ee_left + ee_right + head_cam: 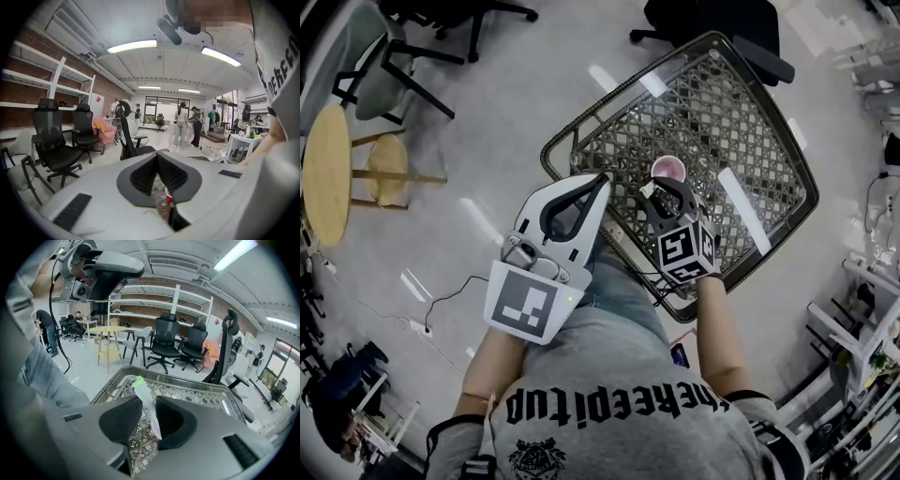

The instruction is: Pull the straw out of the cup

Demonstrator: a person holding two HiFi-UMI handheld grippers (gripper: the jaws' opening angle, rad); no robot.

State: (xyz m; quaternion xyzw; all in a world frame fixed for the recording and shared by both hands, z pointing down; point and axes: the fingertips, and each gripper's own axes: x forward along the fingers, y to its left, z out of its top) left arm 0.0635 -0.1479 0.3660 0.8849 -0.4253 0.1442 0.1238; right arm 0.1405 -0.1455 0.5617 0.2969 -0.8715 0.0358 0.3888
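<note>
The straw (140, 389) is being clamped by the right gripper (149, 401), lower centre. The pull seems to be starting, needing a straight lift off the cup (667, 170).

- A lattice-woven table (741, 122) with a dark rim, standing on a pale, glossy floor (487, 150).
- A round wooden table (326, 173) with a wooden stool (389, 169) just beside it, both well apart from the woven table.
- Black office chairs (54, 145) along a brick wall (18, 101), with white shelves (42, 79) above them — a pink seat (104, 129) stands further back.
- People (180, 124) standing far down the room under long ceiling lights (133, 45).
- A thin dark cable (450, 292) trailing across the floor.
</note>
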